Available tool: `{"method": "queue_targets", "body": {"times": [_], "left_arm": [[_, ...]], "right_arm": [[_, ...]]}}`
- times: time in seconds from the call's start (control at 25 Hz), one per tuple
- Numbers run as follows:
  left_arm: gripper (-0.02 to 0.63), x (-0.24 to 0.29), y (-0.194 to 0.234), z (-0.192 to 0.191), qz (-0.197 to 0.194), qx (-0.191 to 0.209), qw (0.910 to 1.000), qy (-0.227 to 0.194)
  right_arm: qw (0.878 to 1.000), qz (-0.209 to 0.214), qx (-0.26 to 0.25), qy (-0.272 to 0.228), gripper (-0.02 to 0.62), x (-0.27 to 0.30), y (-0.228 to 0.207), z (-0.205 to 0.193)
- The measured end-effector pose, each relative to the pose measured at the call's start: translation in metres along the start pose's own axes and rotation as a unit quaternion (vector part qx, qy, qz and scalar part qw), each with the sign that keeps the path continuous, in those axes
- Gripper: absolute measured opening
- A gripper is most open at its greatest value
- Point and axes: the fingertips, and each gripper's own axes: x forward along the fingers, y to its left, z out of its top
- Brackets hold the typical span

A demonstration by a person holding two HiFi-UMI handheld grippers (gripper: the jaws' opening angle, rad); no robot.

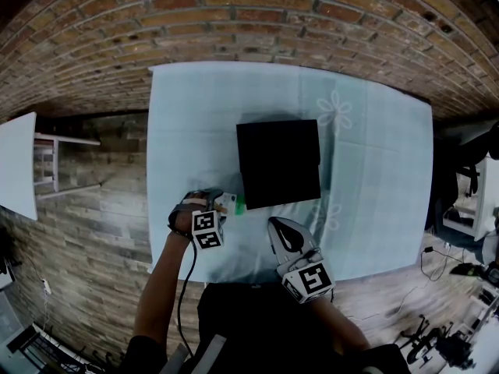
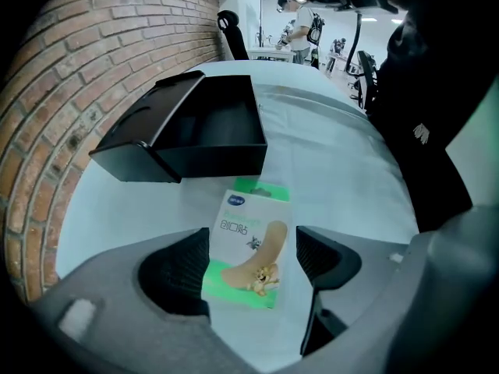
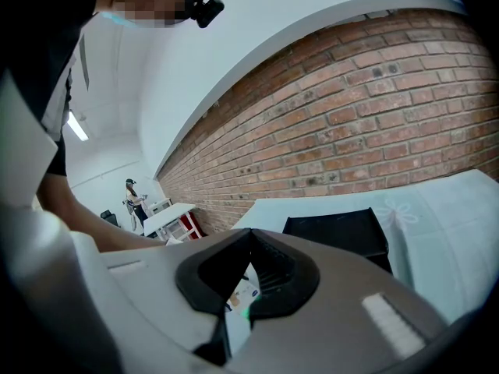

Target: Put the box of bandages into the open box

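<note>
left tongs [image 2: 253,249] wide, slack astride bandage box [image 2: 248,228] (half hidden in head view) — right tongs [image 3: 251,232] clenched, empty

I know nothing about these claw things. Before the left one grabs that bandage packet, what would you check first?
1. Left gripper jaws apart: ok.
2. Box of bandages lying flat between them: ok.
3. Pads pressing on it: not ok, no grip yet.
4. Open box facing up, nothing seen inside: ok.
5. Nothing standing between the packet and the open box: ok.
6. Right gripper shut, holding nothing, apart from the packet: ok.
</note>
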Motion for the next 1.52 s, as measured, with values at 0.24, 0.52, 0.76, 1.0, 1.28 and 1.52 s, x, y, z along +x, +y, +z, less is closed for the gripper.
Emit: {"method": "queue_targets", "body": {"times": [0.24,0.52,0.76,1.0,1.28,1.52], "left_arm": [[0.360,0.007,0.005,-0.006,-0.004,0.009,0.9998,0.017],[0.371,0.013,0.005,-0.007,-0.018,0.013,0.9996,0.019],[0.377,0.015,0.005,-0.006,-0.031,0.019,0.9992,0.016],[0.373,0.014,0.004,-0.005,-0.032,0.025,0.9991,0.011],[0.365,0.013,0.002,-0.008,-0.023,0.015,0.9996,0.011],[0.350,0.007,0.002,-0.008,-0.009,-0.015,0.9998,0.001]], "right_arm": [[1.000,-0.001,0.002,0.003,0.000,0.001,-0.002,-0.002],[1.000,-0.004,0.002,0.002,0.000,0.000,-0.004,-0.001],[1.000,-0.004,0.002,0.002,0.000,0.001,-0.003,0.000],[1.000,-0.002,-0.001,0.001,0.000,0.000,0.000,0.000],[1.000,-0.007,-0.006,-0.008,0.000,-0.005,-0.002,0.003],[1.000,-0.008,-0.005,-0.008,0.000,-0.009,-0.002,0.004]]}}
